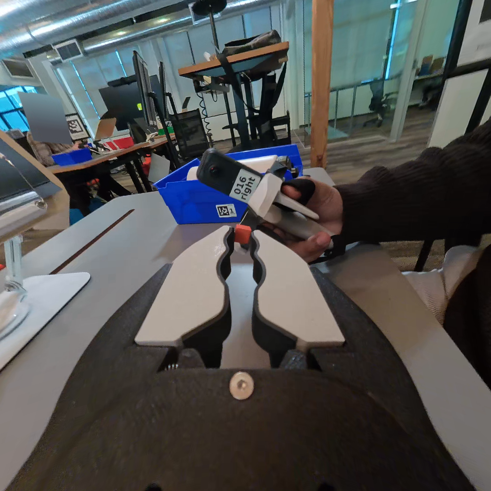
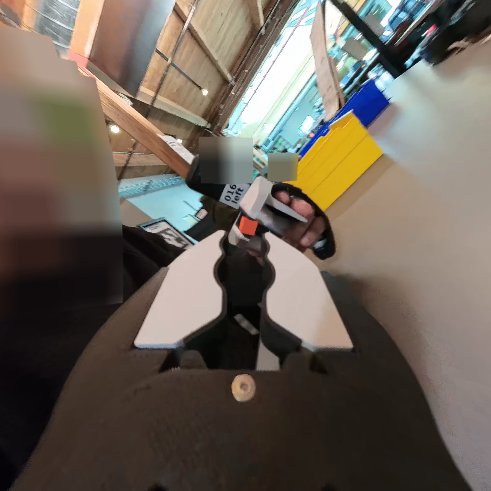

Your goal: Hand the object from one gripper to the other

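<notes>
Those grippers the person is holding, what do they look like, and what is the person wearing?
Each gripper has two flat, pale grey fingers with wavy, dark-edged inner sides, set on a rough black body with a silver screw. The other gripper shows a black camera on top with a white label, a white housing and a pale trigger handle. The person wears a dark knitted sleeve and a black strap over the hand.

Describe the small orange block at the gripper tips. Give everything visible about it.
The small orange-red block is a matte, plastic-looking cube with crisp edges and plain faces; no markings show. It sits between the fingertips of the left gripper, whose jaws look closed on it, in the air above the grey tabletop. The right gripper faces it with jaws open, tips close to the block; whether they touch it cannot be told.
</notes>
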### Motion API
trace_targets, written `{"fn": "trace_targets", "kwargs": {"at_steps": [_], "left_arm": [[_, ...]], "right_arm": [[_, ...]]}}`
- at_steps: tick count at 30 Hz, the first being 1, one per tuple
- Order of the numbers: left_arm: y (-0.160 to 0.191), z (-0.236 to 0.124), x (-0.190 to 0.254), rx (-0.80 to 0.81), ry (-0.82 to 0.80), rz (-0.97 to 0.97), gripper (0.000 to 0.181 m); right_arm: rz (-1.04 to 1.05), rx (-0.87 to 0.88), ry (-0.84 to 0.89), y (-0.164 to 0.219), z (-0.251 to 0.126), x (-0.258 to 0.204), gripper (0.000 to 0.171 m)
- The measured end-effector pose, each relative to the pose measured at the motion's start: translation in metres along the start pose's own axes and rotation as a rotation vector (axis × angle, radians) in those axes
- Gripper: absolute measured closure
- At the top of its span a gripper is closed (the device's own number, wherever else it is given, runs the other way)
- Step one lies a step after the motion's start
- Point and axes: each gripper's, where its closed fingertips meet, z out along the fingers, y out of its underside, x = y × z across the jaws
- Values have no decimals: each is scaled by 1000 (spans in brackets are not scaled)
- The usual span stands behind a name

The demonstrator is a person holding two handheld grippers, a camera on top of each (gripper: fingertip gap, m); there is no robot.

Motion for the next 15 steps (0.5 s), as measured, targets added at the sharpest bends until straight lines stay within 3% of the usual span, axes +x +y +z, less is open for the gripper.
{"fn": "trace_targets", "kwargs": {"at_steps": [5, 12, 15], "left_arm": [[4, 4, 8, -25, 31, 28, 168], [4, 5, 10, -28, 38, 39, 168], [4, 5, 10, -27, 37, 29, 168]], "right_arm": [[176, 12, -115, 1, 1, -3, 142], [169, -11, -73, 3, 0, 1, 160], [157, -12, -59, 3, 1, 2, 160]]}}
